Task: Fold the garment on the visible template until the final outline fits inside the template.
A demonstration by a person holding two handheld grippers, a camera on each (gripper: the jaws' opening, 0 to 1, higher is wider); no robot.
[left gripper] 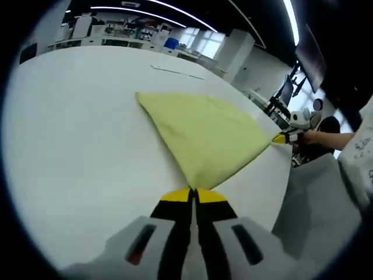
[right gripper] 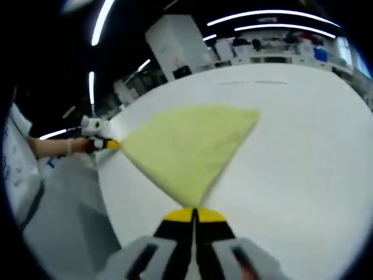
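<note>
Yellow garment [left gripper: 204,131] between clamped grippers

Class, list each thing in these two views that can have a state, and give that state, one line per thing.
Yellow garment: folded, lying on the table, two corners held.
Left claw: shut on a garment corner.
Right claw: shut on another garment corner.
White table: bearing the garment.
</note>
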